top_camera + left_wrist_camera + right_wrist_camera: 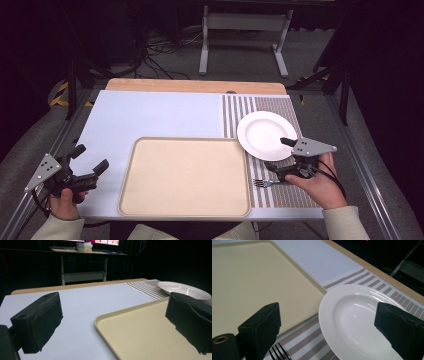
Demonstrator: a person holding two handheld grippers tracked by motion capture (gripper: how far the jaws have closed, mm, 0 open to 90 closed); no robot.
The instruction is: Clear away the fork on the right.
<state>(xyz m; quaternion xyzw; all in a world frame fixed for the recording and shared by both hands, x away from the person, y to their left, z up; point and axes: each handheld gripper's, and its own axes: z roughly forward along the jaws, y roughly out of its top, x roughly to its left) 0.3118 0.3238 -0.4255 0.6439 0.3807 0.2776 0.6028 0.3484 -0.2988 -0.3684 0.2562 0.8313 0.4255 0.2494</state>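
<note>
Nothing is lifted yet, by my reading. The right gripper (283,156) hangs with jaws spread wide and empty, the round white ceramic plate (266,134) just ahead of it and partly between its jaws, and the small metal fork (266,183) just below it on the striped grey-and-white placemat (235,112). The large beige plastic tray (185,176) lies bare to its left with plenty of open room; its raised rim sits close beside the plate. The left gripper (90,161), also spread and empty, hovers well left of the tray.
</note>
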